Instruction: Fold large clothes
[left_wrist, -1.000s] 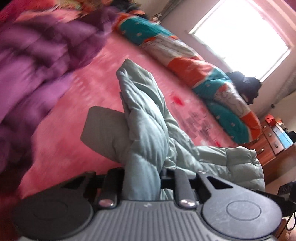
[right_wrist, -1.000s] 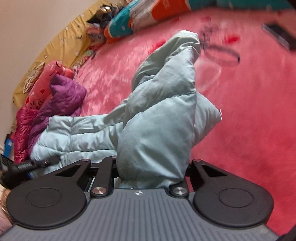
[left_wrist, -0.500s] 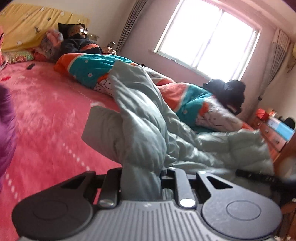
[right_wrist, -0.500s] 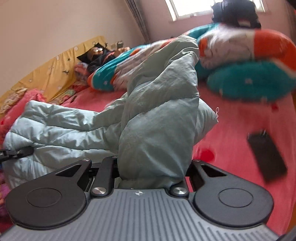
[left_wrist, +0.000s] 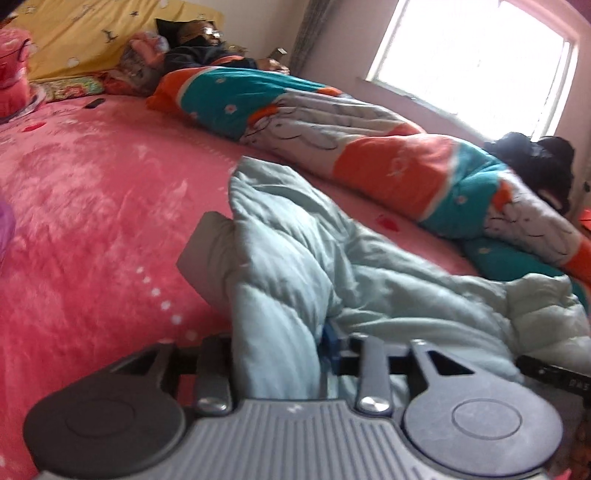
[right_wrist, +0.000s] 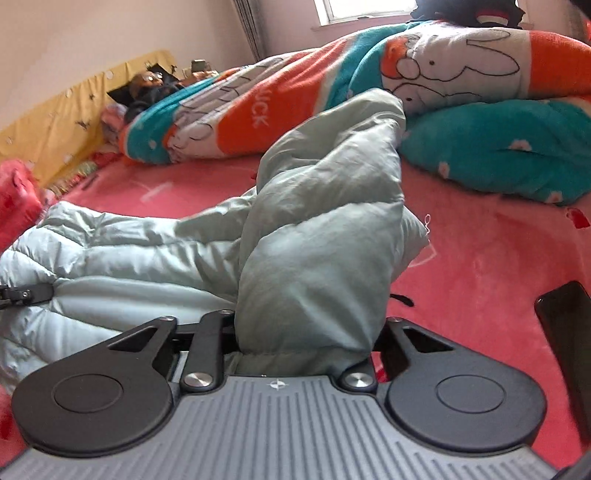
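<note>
both grippers, left (left_wrist: 280, 354) and right (right_wrist: 303, 332), jaws just opening, straddle the jacket (right_wrist: 317, 229); it runs toward 12 o'clock.

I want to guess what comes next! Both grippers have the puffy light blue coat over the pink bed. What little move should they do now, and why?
Probably let go fully and draw back. The light blue coat already sags onto the pink bed cover, and the left gripper and right gripper have just been opening, with coat folds between their jaws.
</note>
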